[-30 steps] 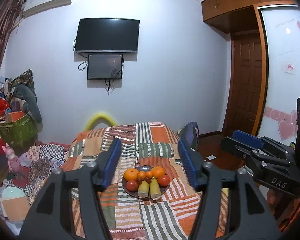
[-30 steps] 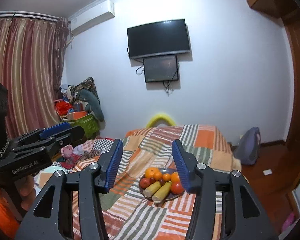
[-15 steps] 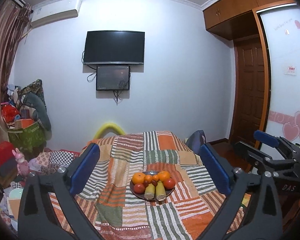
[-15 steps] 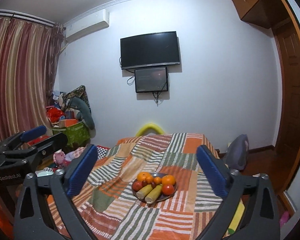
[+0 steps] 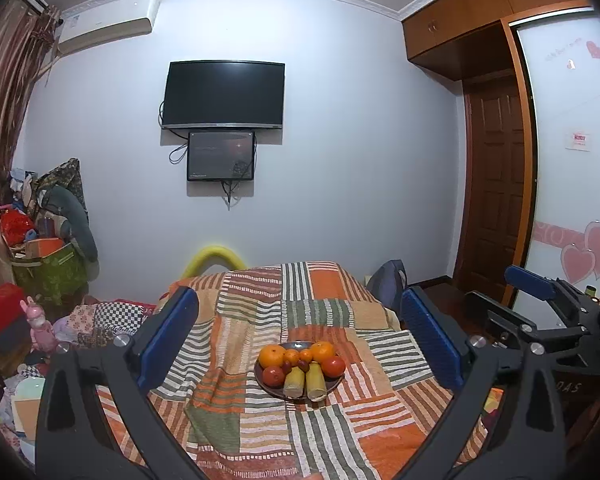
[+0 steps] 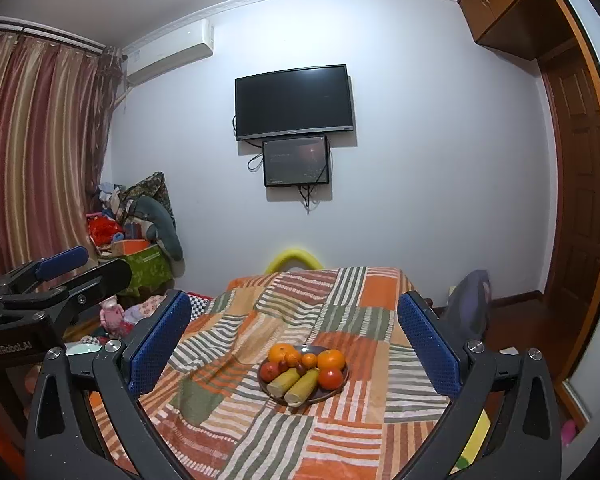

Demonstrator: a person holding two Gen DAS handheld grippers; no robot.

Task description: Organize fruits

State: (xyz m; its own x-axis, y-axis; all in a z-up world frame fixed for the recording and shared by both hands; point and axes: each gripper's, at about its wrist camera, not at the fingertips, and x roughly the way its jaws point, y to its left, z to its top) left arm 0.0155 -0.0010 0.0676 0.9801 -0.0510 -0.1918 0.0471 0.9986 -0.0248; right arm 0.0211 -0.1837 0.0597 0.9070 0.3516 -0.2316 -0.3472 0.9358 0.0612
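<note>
A dark plate (image 5: 269, 387) of fruit sits mid-table on a striped patchwork cloth (image 5: 328, 436). It holds two oranges (image 5: 272, 356), small tangerines, two tomatoes (image 5: 334, 365), dark grapes and two corn cobs (image 5: 315, 381). The plate also shows in the right wrist view (image 6: 332, 391). My left gripper (image 5: 298, 336) is open and empty, well short of the plate. My right gripper (image 6: 294, 336) is open and empty, also short of it. The other gripper shows at each view's edge.
The cloth-covered table (image 6: 364, 280) stands before a wall with a TV (image 5: 222, 96). Clutter and bags (image 5: 52, 240) lie on the left floor. A blue bag (image 6: 472, 300) and a wooden door (image 5: 496, 184) are to the right.
Both grippers have opened wide from a narrower spread. Both cameras have tilted up and pulled back a little, so the plate sits lower in view.
</note>
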